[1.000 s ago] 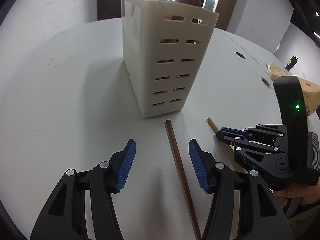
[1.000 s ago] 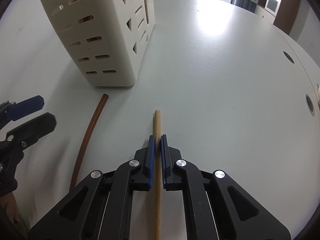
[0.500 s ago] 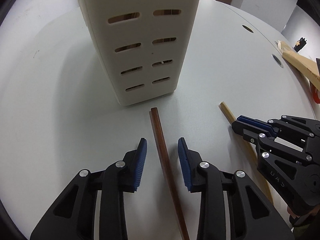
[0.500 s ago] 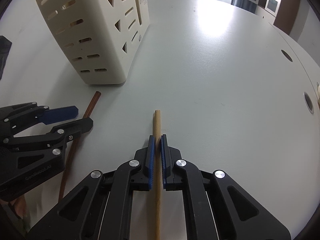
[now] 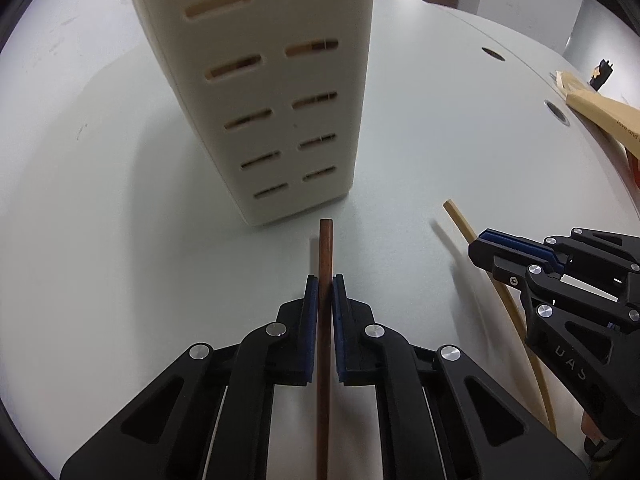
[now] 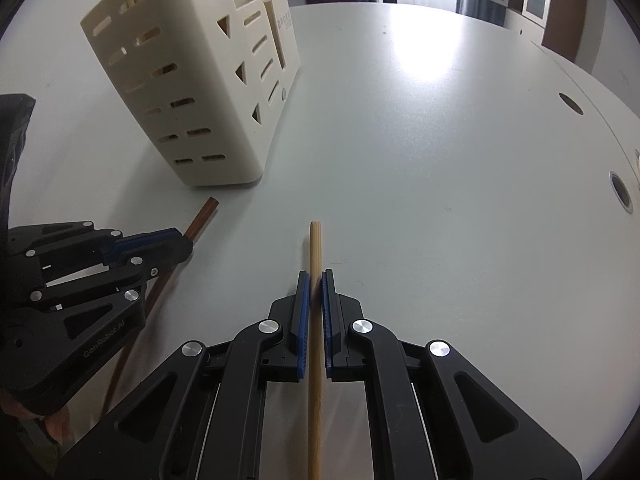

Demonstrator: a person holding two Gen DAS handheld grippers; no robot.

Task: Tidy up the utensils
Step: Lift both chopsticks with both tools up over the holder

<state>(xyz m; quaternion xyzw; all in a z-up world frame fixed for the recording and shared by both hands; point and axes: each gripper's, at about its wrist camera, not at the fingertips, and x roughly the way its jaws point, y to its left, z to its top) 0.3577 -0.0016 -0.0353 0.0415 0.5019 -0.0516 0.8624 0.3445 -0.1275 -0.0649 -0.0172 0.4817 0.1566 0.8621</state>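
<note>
Two chopsticks, dark (image 5: 325, 256) and pale (image 6: 315, 256), one slotted caddy (image 5: 260, 92).

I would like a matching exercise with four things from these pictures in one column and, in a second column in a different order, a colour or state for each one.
Things:
1. left gripper
2. right gripper
3. utensil holder
4. table

Colours or states:
A. cream, with slotted walls, standing upright
B. shut on the pale bamboo chopstick
C. white, round, with cable holes
D. shut on the dark brown chopstick

Pairs: 1-D, 2-B, 3-A, 4-C
</note>
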